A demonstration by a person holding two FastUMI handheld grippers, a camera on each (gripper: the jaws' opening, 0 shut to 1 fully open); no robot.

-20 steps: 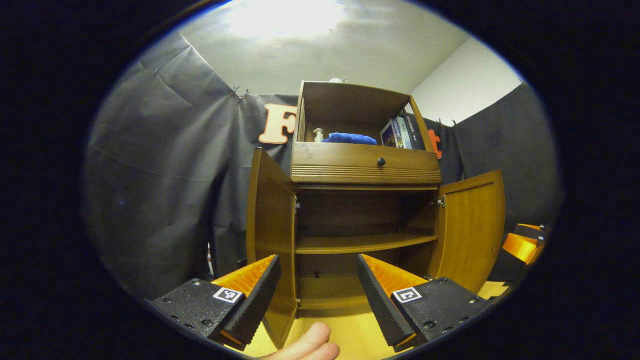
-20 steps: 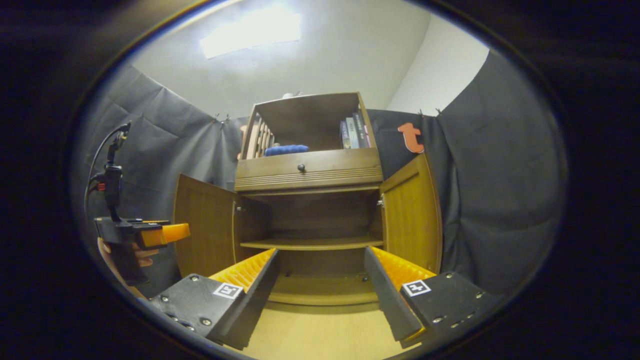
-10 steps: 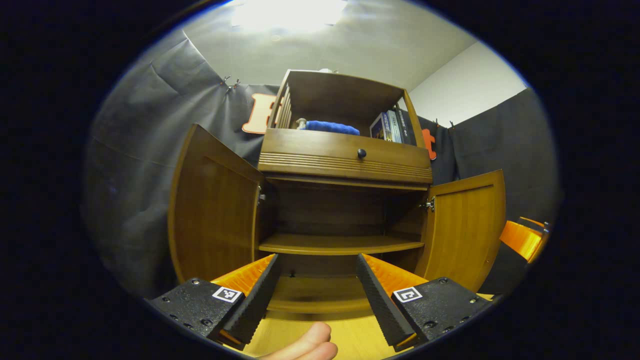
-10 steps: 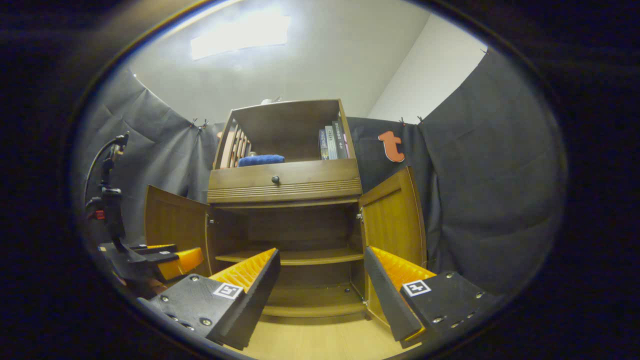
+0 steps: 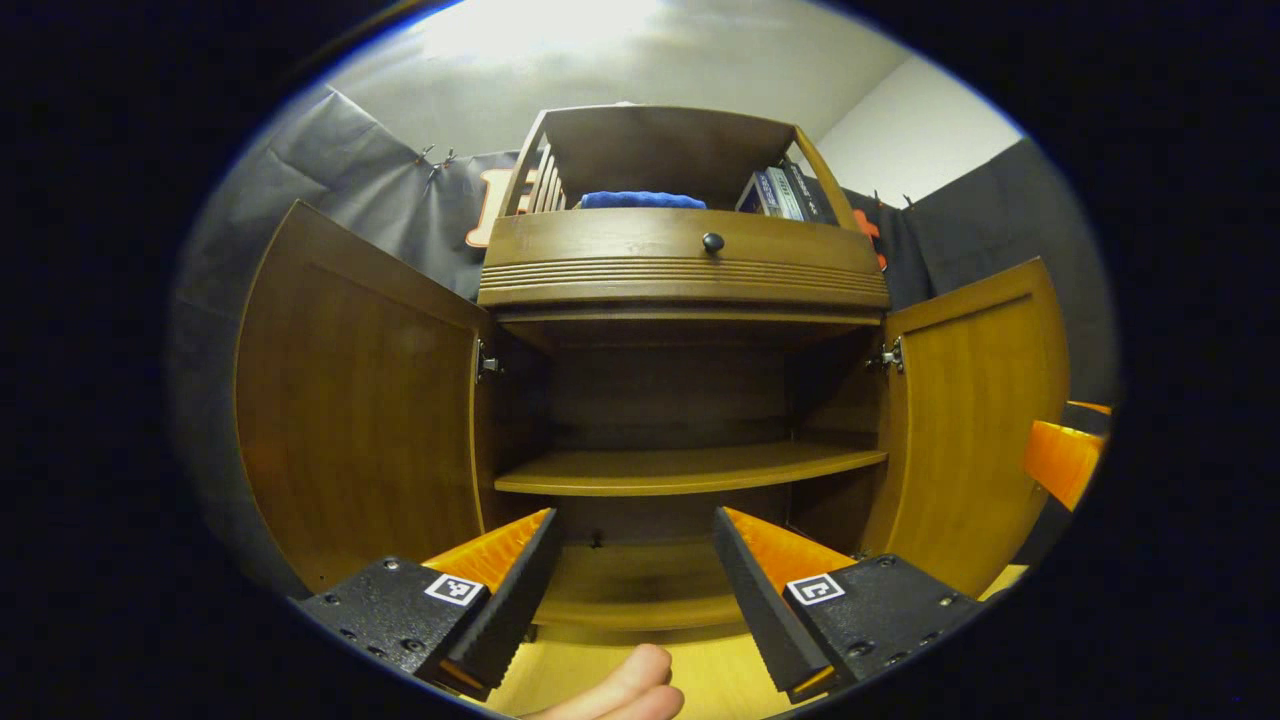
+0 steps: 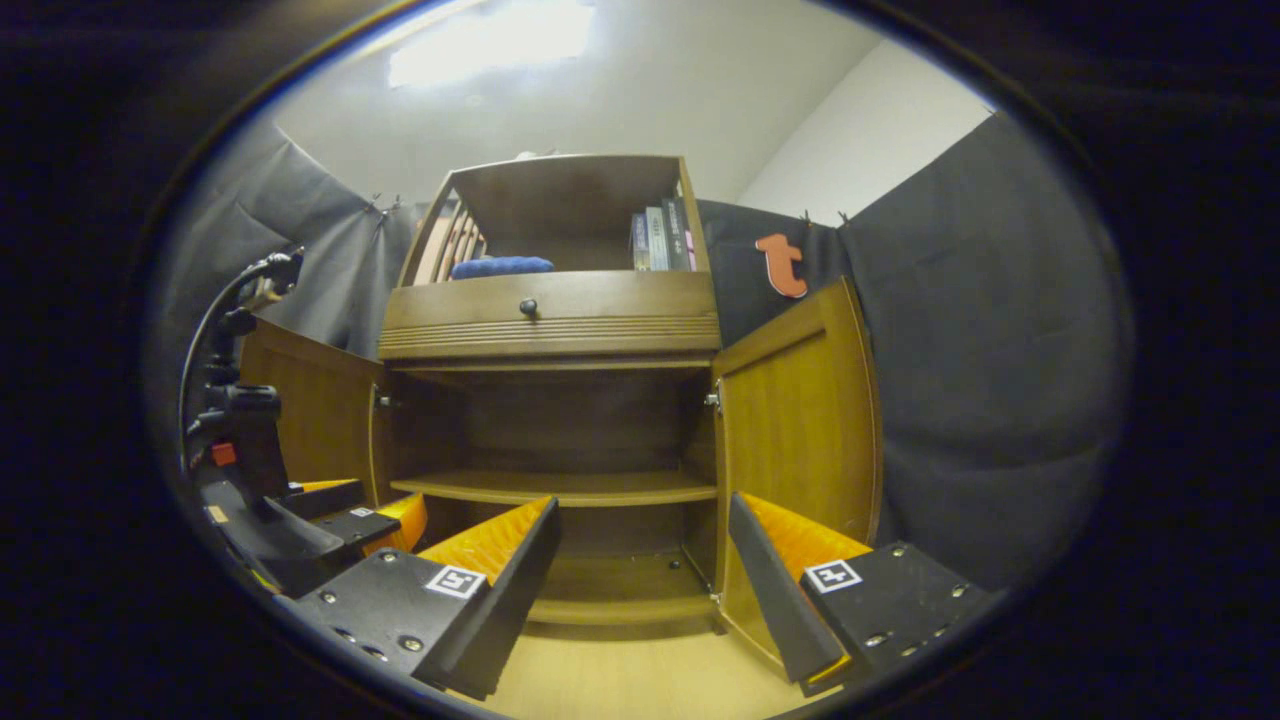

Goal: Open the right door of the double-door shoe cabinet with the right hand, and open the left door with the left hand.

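Note:
The brown wooden shoe cabinet (image 5: pixel 680 270) (image 6: pixel 550 325) stands in front of me with both doors swung wide. Its left door (image 5: pixel 360 420) (image 6: pixel 305 410) and right door (image 5: pixel 975 420) (image 6: pixel 800 420) each show their inner face. Inside, a shelf (image 5: pixel 690 468) (image 6: pixel 555 487) lies bare. My left gripper (image 5: pixel 632 590) is open, level with the lower compartment and touching nothing. My right gripper (image 6: pixel 640 585) is open too, near the right door's lower corner but apart from it. In the right gripper view the left gripper (image 6: pixel 300 520) appears at the far left.
A drawer with a black knob (image 5: pixel 712 241) sits above the doors. The top shelf holds a blue cloth (image 5: pixel 640 200) and some books (image 5: pixel 775 192). A fingertip (image 5: pixel 625 685) shows at the bottom edge. Light wooden floor (image 6: pixel 620 680) runs up to the cabinet.
Both views have drawn closer to the cabinet, and the left gripper's view has turned to face it squarely, so the left door shows more broadly. Both grippers stayed open.

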